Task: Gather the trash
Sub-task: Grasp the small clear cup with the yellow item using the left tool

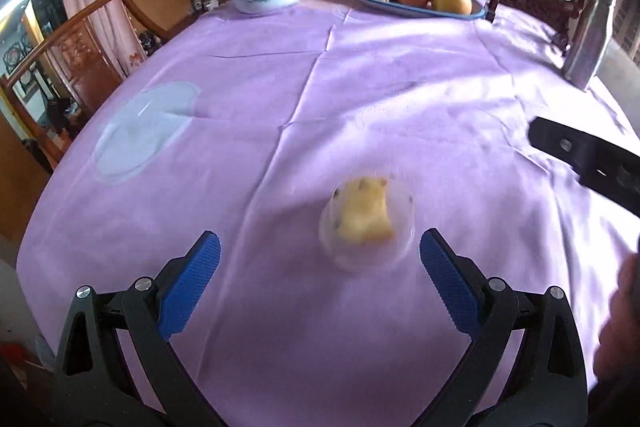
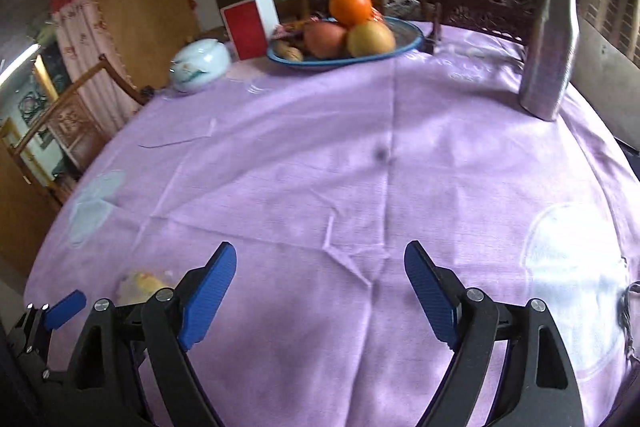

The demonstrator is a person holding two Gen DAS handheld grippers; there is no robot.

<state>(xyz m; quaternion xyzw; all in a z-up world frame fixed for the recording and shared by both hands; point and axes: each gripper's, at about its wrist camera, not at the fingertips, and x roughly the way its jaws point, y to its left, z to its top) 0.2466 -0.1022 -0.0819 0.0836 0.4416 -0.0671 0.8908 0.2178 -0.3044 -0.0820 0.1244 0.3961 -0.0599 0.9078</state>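
Both tongs spread wide, nothing gripped.
Left gripper (image 1: 320,255) and right gripper (image 2: 320,281) hover over the purple tablecloth (image 1: 360,87); blurred clear wrapper with yellow scrap (image 1: 366,223) lies at one o'clock of the left pads, untouched.

Blurred, hidden and cropped regions in your two wrist views.
Your left view smears the clear cup (image 1: 366,223) with yellow scrap inside; its contents stay unidentifiable. In your right view the same cup (image 2: 146,283) sits half hidden behind the right claw's (image 2: 320,291) left finger. The left claw (image 2: 64,303) is cropped at the frame edge, its opening undecidable there. A dark speck (image 2: 379,154) on the desk cloth is too small to identify.
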